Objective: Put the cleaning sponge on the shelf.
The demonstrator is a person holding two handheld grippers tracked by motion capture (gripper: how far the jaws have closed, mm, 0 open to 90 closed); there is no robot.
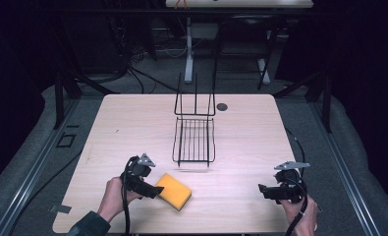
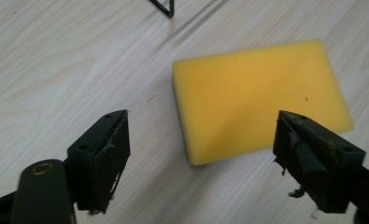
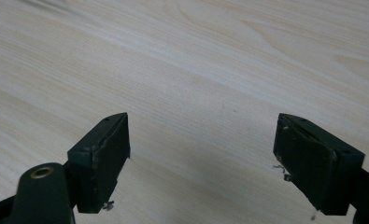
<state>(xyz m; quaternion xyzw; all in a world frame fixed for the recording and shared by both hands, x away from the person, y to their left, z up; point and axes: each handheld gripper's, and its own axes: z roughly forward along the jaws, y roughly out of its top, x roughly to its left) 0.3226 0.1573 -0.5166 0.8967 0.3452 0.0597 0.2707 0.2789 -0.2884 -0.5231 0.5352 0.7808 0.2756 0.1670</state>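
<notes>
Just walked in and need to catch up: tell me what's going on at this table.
A person holds a two-jaw gripper in each hand at a pale wooden table. The left gripper has reached a flat yellow rectangular foam sponge lying near the front edge; its jaws are open, one corner of the sponge between them, not gripped. The right gripper waits open over bare wood. A black wire rack stands mid-table, nothing in it.

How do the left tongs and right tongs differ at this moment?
The left tongs have the yellow sponge lying partly between their jaws; the right tongs have bare table there. In the high view the left tongs reach the sponge's edge, while the right tongs sit far from it. Both are open.
</notes>
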